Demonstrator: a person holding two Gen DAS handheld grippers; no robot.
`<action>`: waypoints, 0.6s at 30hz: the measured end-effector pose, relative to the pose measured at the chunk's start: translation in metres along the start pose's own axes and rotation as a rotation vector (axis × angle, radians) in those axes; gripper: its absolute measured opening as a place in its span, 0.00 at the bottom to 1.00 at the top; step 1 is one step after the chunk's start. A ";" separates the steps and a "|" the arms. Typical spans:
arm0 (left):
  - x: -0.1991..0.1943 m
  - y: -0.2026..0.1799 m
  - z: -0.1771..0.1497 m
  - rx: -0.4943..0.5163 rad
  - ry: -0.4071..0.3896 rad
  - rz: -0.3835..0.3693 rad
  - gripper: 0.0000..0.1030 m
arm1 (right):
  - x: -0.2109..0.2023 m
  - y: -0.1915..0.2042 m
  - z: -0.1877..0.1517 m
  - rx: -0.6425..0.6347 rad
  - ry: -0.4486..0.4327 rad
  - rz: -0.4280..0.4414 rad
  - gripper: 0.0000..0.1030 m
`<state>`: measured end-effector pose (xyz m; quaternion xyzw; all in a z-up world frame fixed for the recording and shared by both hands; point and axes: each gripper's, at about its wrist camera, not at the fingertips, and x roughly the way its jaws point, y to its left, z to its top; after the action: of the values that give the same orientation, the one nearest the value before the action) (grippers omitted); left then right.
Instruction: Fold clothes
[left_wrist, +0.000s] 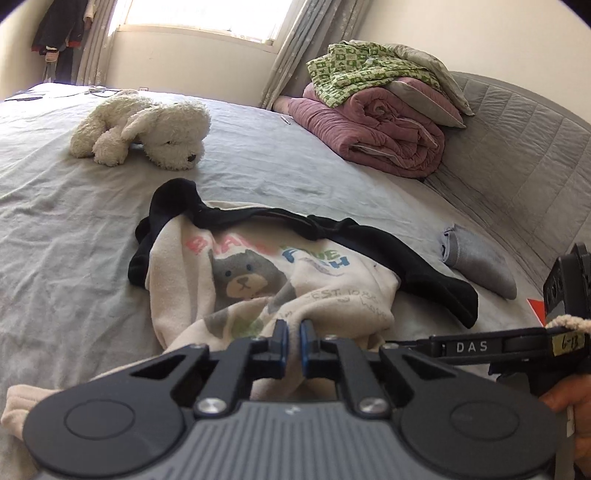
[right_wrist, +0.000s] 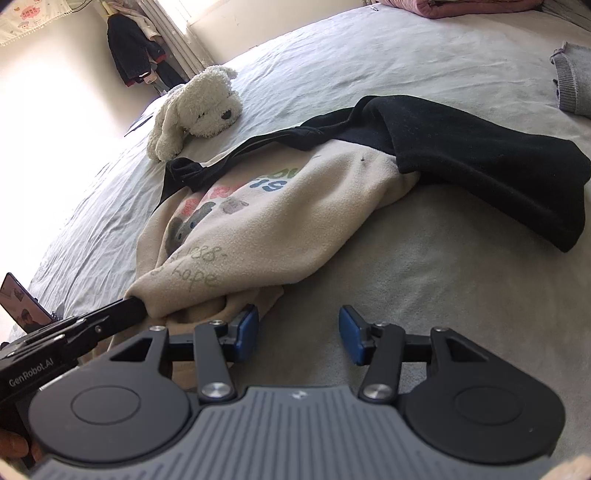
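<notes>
A cream sweatshirt (left_wrist: 258, 273) with a bear print and black sleeves lies crumpled on the grey bed sheet (left_wrist: 55, 221). My left gripper (left_wrist: 293, 332) is shut on the sweatshirt's near hem, with cream cloth pinched between its blue pads. The right wrist view shows the sweatshirt (right_wrist: 266, 221) from its other side, the left gripper's fingers (right_wrist: 133, 304) buried in the hem. My right gripper (right_wrist: 299, 326) stands open just right of that hem. Its left pad touches the cloth's edge, and only bare sheet lies between the pads.
A white plush dog (left_wrist: 147, 129) lies beyond the sweatshirt. A grey sock (left_wrist: 476, 262) rests to the right, near the padded headboard (left_wrist: 517, 147). Folded quilts (left_wrist: 388, 125) are stacked at the far right. A phone (right_wrist: 18, 299) stands propped at the bed's left edge.
</notes>
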<state>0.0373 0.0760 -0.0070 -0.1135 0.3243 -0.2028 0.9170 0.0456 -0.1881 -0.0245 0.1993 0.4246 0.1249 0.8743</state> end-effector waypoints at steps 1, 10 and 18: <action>-0.001 0.004 0.003 -0.034 -0.015 0.000 0.06 | 0.000 -0.002 0.001 0.014 0.000 0.017 0.51; 0.008 0.018 0.007 -0.130 -0.015 0.086 0.06 | -0.003 -0.011 0.002 0.177 -0.003 0.178 0.51; 0.018 0.031 0.005 -0.193 0.018 0.138 0.06 | 0.000 -0.011 0.004 0.160 -0.058 0.144 0.51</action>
<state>0.0625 0.0962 -0.0238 -0.1766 0.3575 -0.1081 0.9107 0.0494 -0.1986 -0.0271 0.3019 0.3924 0.1476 0.8562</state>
